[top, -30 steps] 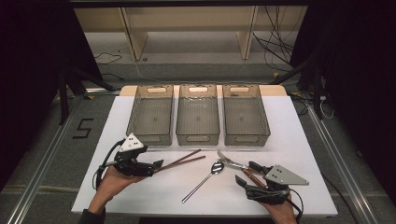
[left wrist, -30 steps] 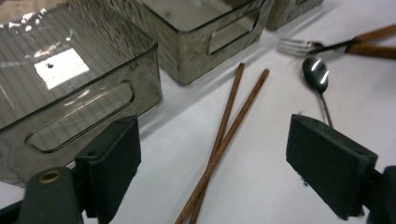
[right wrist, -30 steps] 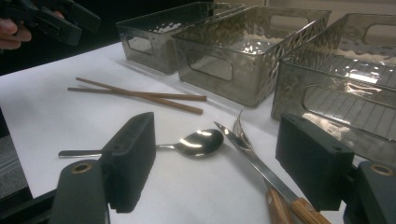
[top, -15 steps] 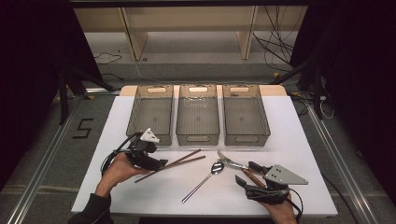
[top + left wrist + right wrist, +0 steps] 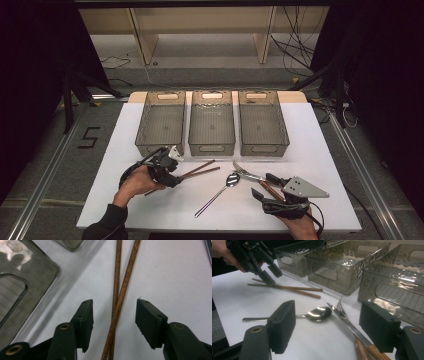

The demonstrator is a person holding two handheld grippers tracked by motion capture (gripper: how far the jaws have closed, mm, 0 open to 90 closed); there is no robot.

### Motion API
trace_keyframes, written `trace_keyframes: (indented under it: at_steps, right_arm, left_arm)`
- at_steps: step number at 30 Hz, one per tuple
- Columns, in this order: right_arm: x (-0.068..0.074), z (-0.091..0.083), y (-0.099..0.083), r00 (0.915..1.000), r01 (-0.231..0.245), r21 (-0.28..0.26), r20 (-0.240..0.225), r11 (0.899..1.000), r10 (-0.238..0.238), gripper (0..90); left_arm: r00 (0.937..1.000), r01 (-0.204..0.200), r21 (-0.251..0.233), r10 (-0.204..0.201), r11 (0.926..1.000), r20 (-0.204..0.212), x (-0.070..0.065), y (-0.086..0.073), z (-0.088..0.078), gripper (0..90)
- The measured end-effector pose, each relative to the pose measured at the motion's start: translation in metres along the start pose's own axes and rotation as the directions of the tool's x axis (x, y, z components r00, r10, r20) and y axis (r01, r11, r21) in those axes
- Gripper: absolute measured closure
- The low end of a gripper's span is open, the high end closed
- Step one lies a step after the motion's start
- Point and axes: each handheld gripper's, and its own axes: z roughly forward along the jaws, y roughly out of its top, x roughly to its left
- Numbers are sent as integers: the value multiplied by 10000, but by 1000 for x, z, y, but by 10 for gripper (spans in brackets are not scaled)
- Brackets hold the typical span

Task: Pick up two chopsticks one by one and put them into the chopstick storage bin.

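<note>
Right now my left hand-held gripper (image 5: 176, 181) sits low over the pair of wooden chopsticks (image 5: 200, 170), which lie on the white counter (image 5: 325, 150) just in front of the leftmost of the three clear bins (image 5: 161, 122). In the left gripper view the two sticks (image 5: 119, 297) run straight away from me between the black pads (image 5: 86, 317), crossing one another just ahead of them, so their long axis lines up with the gripper's own reach and the pads stand to either side of them. The jaws have just been closing in, yet both pads stand apart from the wood, with bare counter showing on each side; nothing is clamped. The sticks lie nearer the left pad than the right one. I judge that a plain squeeze would catch both sticks near their crossing, provided the pads come down to the counter. My right hand-held gripper (image 5: 265, 192) rests with its jaws apart and empty, well to the right of the chopsticks, beside the spoon (image 5: 225, 187) and the wood-handled cutlery (image 5: 255, 179), so the left hand is plainly the nearer one.
</note>
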Motion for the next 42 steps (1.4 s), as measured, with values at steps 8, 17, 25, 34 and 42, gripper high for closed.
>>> trace_keyframes:
  at_steps: [8, 17, 25, 34, 42]
  right_arm:
    - [1, 1, 0, 10000, 57, 39, 21, 10000, -57, 302]
    - [0, 1, -1, 10000, 87, 74, 39, 9999, -88, 303]
    - [0, 1, -1, 10000, 93, 93, 9, 9999, -93, 304]
    - [0, 1, -1, 10000, 87, 98, 37, 9999, -88, 306]
    - [0, 1, -1, 9999, 100, 117, 56, 9999, -100, 307]
  left_arm:
    - [9990, -443, 235, 441, 9987, 85, -2, -2, 6, 594]
    - [9973, -721, 425, 725, 9965, -65, -3, -4, 11, 633]
    - [9959, -903, 435, 907, 9950, -70, -3, -4, 12, 678]
    - [9955, -942, 324, 944, 9950, -41, -4, -4, 13, 754]
    - [9962, -864, 251, 866, 9959, -69, -2, -5, 12, 811]
